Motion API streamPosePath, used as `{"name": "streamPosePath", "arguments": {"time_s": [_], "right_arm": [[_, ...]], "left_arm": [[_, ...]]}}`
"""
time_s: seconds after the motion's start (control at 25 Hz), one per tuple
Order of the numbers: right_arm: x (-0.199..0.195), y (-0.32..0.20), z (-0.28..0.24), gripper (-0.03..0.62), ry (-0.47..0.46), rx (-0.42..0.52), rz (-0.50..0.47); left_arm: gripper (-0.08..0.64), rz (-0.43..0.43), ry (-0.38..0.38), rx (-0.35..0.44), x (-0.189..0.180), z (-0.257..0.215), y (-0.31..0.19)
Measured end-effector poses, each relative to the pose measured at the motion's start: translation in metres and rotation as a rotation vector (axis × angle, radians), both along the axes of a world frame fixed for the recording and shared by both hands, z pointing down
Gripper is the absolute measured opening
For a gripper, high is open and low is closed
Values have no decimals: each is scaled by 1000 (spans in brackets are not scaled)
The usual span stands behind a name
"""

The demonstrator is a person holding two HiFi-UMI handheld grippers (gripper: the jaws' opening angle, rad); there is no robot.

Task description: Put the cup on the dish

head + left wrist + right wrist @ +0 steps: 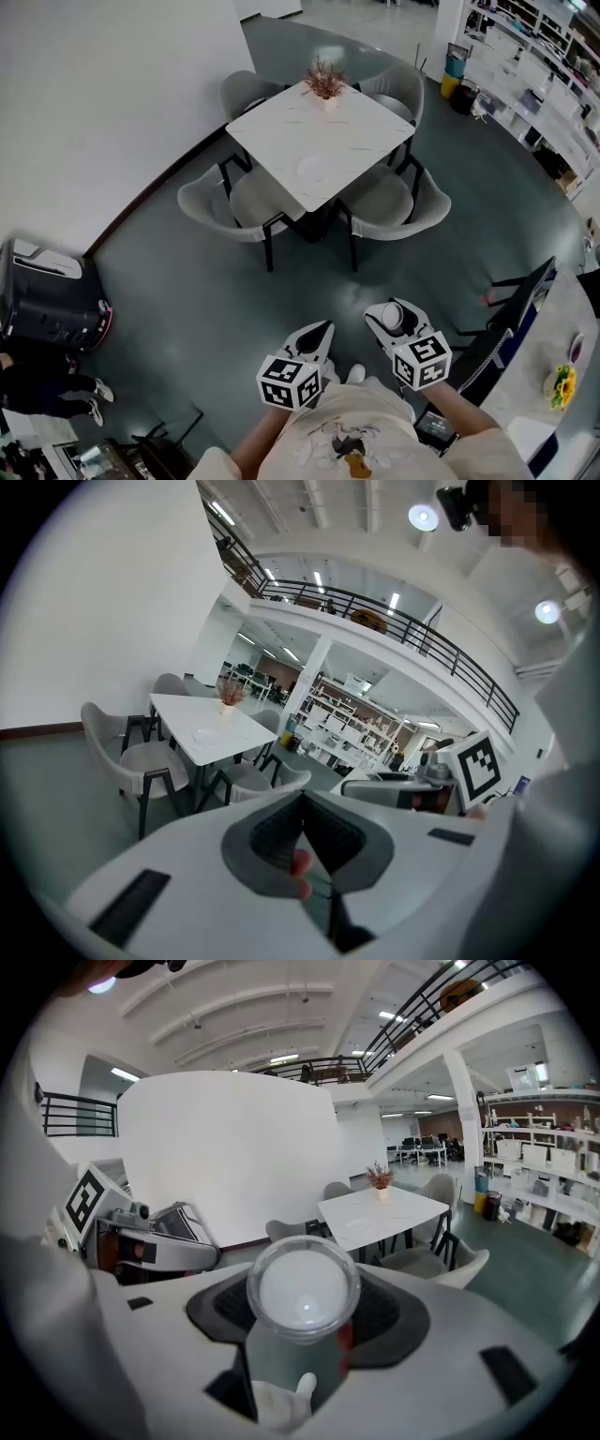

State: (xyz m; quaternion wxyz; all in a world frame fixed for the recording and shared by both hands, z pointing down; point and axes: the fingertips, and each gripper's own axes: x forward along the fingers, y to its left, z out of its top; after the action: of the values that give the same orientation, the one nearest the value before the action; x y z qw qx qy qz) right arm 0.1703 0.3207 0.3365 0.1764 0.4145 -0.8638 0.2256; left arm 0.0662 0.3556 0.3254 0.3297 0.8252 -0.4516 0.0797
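A white dish (311, 169) lies on the square white table (356, 122) far ahead of me; it also shows as a small dish (204, 733) in the left gripper view and a faint dish (361, 1223) in the right gripper view. My right gripper (387, 314) is held close to my body and is shut on a clear cup (303, 1289), whose round bottom faces the camera. In the head view the cup (391, 318) sits between its jaws. My left gripper (316, 337) hangs beside it, jaws together and empty, as the left gripper (302, 805) view shows.
Several grey chairs (211, 202) ring the table, and a small plant pot (325, 86) stands at its far corner. A black machine (47, 300) sits at the left wall. A black chair (511, 314) and a counter with flowers (562, 382) are at my right.
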Motion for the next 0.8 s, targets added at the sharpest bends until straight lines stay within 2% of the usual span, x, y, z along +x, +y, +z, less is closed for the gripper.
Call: {"name": "streamPosePath", "arguments": {"time_s": [0.24,0.4,0.6,0.8], "right_arm": [[-49,-41,-5,264,18,17,-20],[-85,-69,-17,264,-14,25,-22],[-118,-86,-15,264,14,29,-3],[-140,-96,-14,264,48,1,7]], "left_arm": [[3,7,20,23,-41,-5,-42],[3,-5,37,40,-79,-6,-64],[3,-1,53,15,-120,11,-73],[3,17,63,2,-145,15,-84]]}}
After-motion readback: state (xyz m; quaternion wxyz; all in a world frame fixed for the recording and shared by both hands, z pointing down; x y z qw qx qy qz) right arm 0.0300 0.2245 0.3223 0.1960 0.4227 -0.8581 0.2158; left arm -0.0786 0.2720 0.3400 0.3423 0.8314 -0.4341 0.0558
